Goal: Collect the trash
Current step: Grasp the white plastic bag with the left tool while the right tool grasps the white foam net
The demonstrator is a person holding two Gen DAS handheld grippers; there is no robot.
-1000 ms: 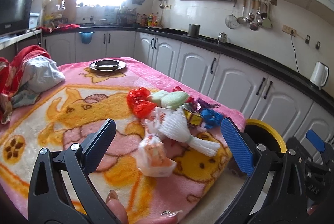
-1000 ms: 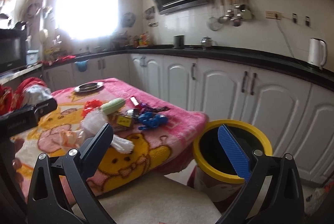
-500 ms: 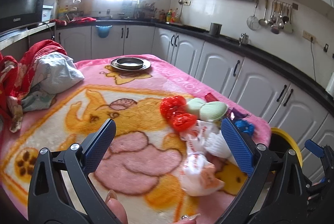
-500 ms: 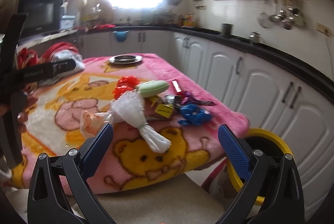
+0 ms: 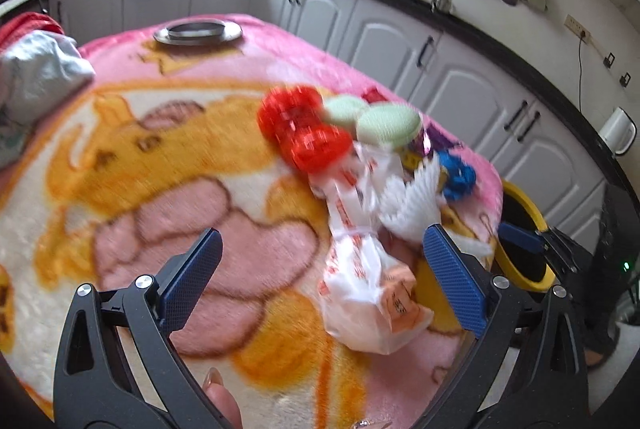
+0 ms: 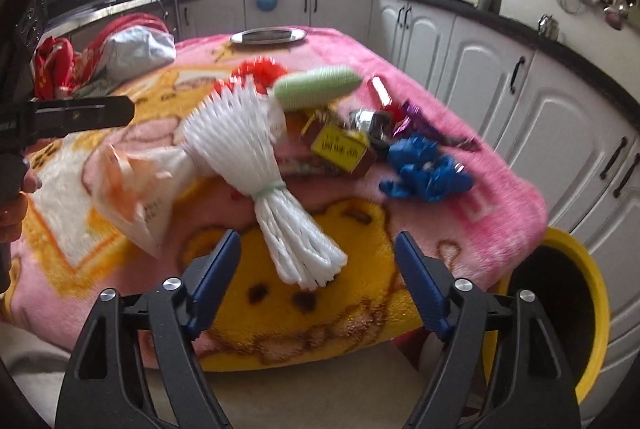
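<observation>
Both grippers are coming in over the pile of trash on the pink blanket that covers the table [image 6: 500, 197], and nothing has been picked up yet. The left gripper [image 5: 320, 269] has its fingers spread wide, with the white-and-orange plastic bag [image 5: 360, 293] lying under the gap, nearer the right-hand finger. The right gripper [image 6: 318, 261] has just been closing its fingers a little, but they are still apart and pinch nothing; the tail of the white foam net [image 6: 296, 241] lies just ahead of them.

Taking the foam net as the landmark: the plastic bag touches it on the left-gripper side, the green foam sleeve [image 6: 316, 85] and red mesh [image 6: 260, 67] lie beyond its fanned end, and the yellow box [image 6: 340, 149] and blue crumpled wrapper [image 6: 424, 169] sit on its other side, toward the yellow bin [image 6: 576, 309] on the floor past the table's corner.

The risk I see is crowding. The bag and net overlap, so lifting one may drag the other or scatter the small wrappers off the edge. The soft blanket could also get pinched along with the trash. The two grippers are close enough that they could collide over the pile.
</observation>
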